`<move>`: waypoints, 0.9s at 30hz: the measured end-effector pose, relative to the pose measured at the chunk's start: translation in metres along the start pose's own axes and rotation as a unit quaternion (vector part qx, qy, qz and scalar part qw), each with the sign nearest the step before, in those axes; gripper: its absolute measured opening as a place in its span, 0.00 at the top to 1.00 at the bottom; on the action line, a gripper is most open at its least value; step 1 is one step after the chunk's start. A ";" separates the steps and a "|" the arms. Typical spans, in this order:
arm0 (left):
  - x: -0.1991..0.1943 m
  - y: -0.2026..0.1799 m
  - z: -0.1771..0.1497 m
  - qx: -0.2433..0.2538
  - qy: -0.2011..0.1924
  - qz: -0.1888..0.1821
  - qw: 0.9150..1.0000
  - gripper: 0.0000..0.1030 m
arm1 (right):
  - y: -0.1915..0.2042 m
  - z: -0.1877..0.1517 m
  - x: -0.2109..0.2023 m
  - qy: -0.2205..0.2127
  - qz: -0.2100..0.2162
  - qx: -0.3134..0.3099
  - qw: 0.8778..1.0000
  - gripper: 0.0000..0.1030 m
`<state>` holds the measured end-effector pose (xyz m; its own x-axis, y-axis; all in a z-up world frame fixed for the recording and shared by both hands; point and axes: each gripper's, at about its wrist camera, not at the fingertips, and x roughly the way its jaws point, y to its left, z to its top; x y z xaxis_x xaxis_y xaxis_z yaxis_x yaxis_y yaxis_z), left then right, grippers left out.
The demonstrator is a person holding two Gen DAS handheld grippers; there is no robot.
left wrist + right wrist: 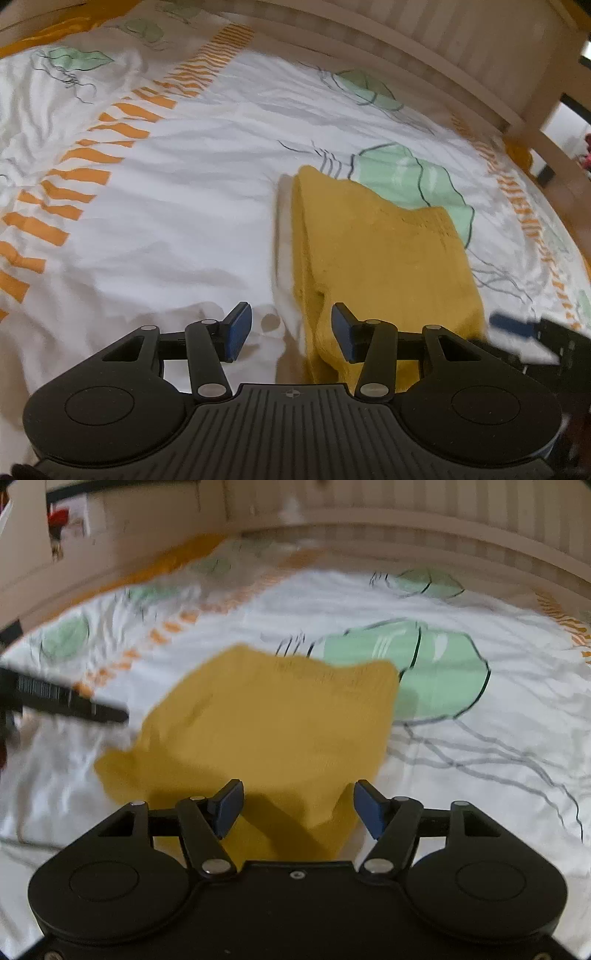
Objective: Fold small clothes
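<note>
A mustard-yellow knitted garment (384, 254) lies folded on the white bedsheet (177, 206). My left gripper (291, 332) is open and empty, hovering just above the garment's near left edge. In the right wrist view the same garment (273, 723) lies flat in front of my right gripper (298, 808), which is open and empty above its near edge. The right gripper's blue finger (513, 323) shows at the right edge of the left wrist view. The left gripper's dark finger (70, 701) shows at the left of the right wrist view.
The bedsheet has orange stripes (92, 155) and green jellyfish prints (417, 668). A wooden bed frame (461, 66) curves along the far side. Orange bedding (166, 565) lies at the far left edge.
</note>
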<state>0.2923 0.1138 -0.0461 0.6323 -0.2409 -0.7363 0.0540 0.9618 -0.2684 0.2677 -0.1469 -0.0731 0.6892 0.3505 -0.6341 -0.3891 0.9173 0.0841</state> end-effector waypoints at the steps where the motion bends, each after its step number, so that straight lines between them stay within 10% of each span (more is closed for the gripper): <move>1: -0.001 -0.002 -0.001 0.002 -0.003 0.005 1.000 0.55 | 0.002 -0.005 0.002 0.016 -0.001 -0.008 1.000 0.33; 15: 0.016 -0.026 -0.043 0.034 0.059 0.020 0.997 0.54 | -0.028 -0.028 -0.032 0.022 0.003 0.040 0.999 0.29; 27: 0.024 -0.018 -0.039 -0.008 0.041 -0.030 0.999 0.40 | -0.095 0.011 0.006 -0.026 0.116 0.209 0.971 0.10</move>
<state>0.2765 0.0858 -0.0835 0.5623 -0.3082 -0.7673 0.0766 0.9434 -0.3228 0.3153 -0.2298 -0.0769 0.6460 0.5565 -0.5226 -0.2635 0.8050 0.5315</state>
